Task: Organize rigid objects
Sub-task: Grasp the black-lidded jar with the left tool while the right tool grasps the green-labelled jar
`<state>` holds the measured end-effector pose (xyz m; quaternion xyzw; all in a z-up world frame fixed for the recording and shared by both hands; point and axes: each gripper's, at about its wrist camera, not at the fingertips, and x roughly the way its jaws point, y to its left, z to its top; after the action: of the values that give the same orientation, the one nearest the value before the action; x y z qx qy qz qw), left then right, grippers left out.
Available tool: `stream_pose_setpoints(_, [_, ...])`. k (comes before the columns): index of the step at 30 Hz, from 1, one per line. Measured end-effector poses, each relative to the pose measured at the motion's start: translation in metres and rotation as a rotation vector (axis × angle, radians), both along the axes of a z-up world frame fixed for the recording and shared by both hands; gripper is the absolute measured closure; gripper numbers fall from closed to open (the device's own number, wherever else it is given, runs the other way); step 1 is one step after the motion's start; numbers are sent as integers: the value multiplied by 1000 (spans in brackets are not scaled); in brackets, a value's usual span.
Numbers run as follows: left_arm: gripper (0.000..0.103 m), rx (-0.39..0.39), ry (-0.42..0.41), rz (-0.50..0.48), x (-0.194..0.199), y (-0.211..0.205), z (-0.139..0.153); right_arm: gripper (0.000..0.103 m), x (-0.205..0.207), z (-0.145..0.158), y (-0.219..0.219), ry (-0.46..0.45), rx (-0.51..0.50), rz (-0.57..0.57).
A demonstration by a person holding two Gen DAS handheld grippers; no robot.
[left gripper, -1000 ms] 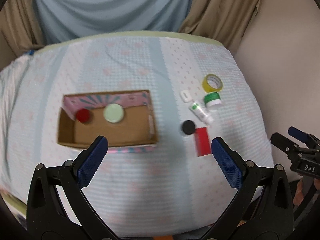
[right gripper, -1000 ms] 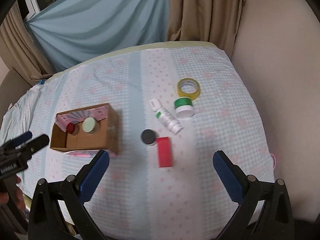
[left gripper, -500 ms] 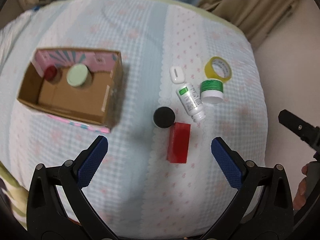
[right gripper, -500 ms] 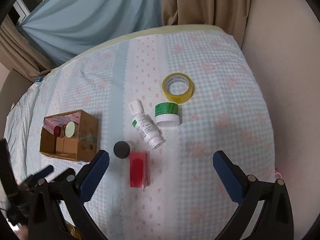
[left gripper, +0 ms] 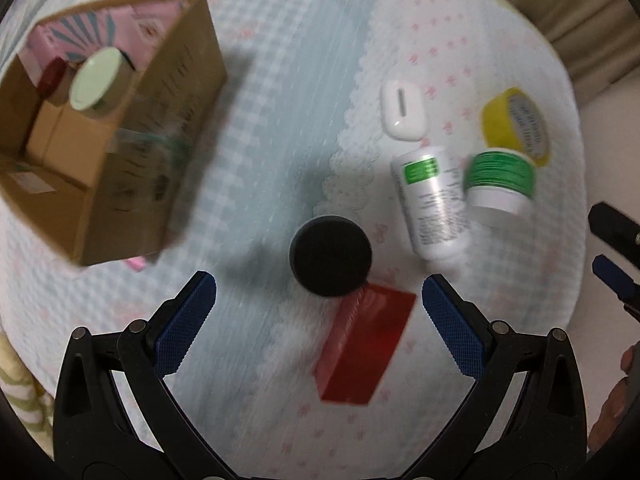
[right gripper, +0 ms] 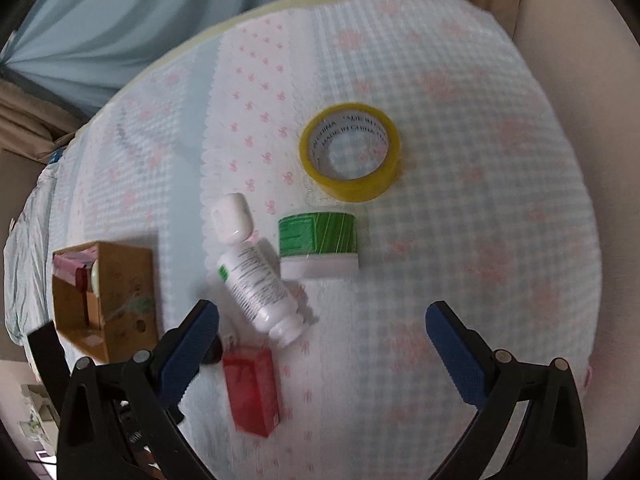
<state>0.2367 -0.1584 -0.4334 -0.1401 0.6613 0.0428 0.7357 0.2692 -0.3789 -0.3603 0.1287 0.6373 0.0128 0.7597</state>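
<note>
Checked quilted cloth (right gripper: 460,208) carrying open brown cardboard box (left gripper: 160,152), yellow tape roll (right gripper: 350,152), green-labelled white jar (right gripper: 318,240). White plastic bottle (right gripper: 260,286) lying flat, cap end toward red rectangular box (right gripper: 252,390), black round lid (left gripper: 330,256) adjoining. Left gripper (left gripper: 318,300) and right gripper (right gripper: 322,328) jaws spread, gripping nothing.

Box (left gripper: 120,184): open cardboard, left; red-lid (left gripper: 50,76) and pale-green-lid (left gripper: 96,78) jars inside.
Black cap (left gripper: 331,256): touching red carton (left gripper: 362,346).
White bottle (right gripper: 260,286): lying, beside green tub (right gripper: 318,240).
White case (left gripper: 401,110), yellow tape (right gripper: 350,151): farther back.

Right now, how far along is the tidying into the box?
Done: a red-lidded jar and a pale green-lidded jar sit in the cardboard box. In hand: nothing; left gripper and right gripper are open. Left: black puck, red box, white bottle, green-lidded jar, white case, tape.
</note>
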Motion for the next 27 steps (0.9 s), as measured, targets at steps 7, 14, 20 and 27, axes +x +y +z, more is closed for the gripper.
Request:
stream_pose_setpoints(7, [3,-10,75,42,11,0,-45,0,34,-51,8,70,25,25])
stream_pose_setpoints(14, [17,-19,117,68,14,-2,-68,0,50,-84,12,134,38,7])
stream_pose_setpoints(20, [22,-2,124,51,16,-3,-80,13,56,-102,11,165,51,-11])
stream_pose_setpoints(27, [50,14,89,23,25,-7,-80,35,61,-109,12,175,73,-14])
